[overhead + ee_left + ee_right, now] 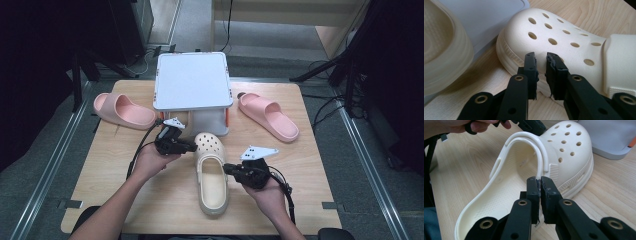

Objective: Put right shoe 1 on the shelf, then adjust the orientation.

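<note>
clog (212,172), cream, perforated over the toe, lying sole-down near the middle of the wooden surface (310,200). its long axis runs away from the person: toe toward the white lidded box (192,80), heel toward the near edge. the toe lies just in front of the box's base, close to it without visibly touching. a second cream clog (441,47) lies in the left gripper view's foreground, against the box.

left tongs (192,146) come in from the clog's left at the toe; right tongs (228,168) come in from its right at the rim of the opening. both are at the shoe; neither hand is appreciably nearer. each meets the clog crosswise to its long axis, so any coming move, judged from this layout, turns on two side grips, one at the toe and one at mid-length.

left gripper view: left tongs (541,60) stand narrow, with a small gap between the pads, tips against the toe's side wall just above the ribbed sole edge; nothing is visibly pinched between them.

right gripper view: right tongs (540,180) stand nearly closed, with the thin pivoting heel strap (541,157) running down into the slit between the pads; they appear to pinch it at its lower end.

two pink slides (125,111) (268,116) lie at the far left and far right, well apart from the clog.
</note>
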Demonstrator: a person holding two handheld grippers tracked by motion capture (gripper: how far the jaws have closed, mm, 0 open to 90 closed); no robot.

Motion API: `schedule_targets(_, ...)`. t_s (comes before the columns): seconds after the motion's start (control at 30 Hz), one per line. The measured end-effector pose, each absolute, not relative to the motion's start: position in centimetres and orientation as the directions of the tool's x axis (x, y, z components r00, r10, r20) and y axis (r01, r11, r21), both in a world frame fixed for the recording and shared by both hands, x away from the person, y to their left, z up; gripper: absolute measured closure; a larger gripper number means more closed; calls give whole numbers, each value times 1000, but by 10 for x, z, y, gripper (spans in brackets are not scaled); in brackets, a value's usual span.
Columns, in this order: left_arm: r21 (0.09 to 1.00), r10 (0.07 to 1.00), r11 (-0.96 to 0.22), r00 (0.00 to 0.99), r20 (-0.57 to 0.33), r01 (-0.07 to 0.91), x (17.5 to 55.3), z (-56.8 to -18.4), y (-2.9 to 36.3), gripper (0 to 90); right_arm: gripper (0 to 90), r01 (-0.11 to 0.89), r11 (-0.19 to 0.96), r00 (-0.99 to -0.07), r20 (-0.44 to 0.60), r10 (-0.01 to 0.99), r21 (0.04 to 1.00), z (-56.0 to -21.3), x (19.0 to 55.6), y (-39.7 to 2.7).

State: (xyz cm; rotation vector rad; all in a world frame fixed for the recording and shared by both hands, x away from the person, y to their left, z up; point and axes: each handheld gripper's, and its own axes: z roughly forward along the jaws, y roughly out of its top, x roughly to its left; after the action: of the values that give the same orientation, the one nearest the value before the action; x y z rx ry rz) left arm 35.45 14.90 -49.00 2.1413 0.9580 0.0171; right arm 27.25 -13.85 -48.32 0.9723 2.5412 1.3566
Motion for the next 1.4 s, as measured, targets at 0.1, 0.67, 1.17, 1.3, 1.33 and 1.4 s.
schedule_targets(0.1,670,635,-396,714,-294,628,353,-482,151,773,784,492,382,-785,209,584,782,-481,272,-140)
schedule_targets(0.67,699,632,-368,716,-295,613,350,-433,177,788,467,555,346,-731,244,638,757,-491,280,-129)
schedule_targets(1.17,739,671,-318,691,-268,595,356,-403,208,799,484,608,341,-684,256,683,717,-504,292,-117)
schedule_targets(1.3,744,683,-311,684,-258,591,358,-395,215,799,473,609,340,-679,249,691,716,-506,294,-115)
schedule_targets(1.33,747,684,-306,682,-260,591,359,-393,217,800,477,606,344,-679,241,694,717,-506,294,-114)
schedule_targets(1.4,752,686,-301,681,-256,586,362,-388,219,799,485,609,345,-675,239,698,714,-505,294,-114)
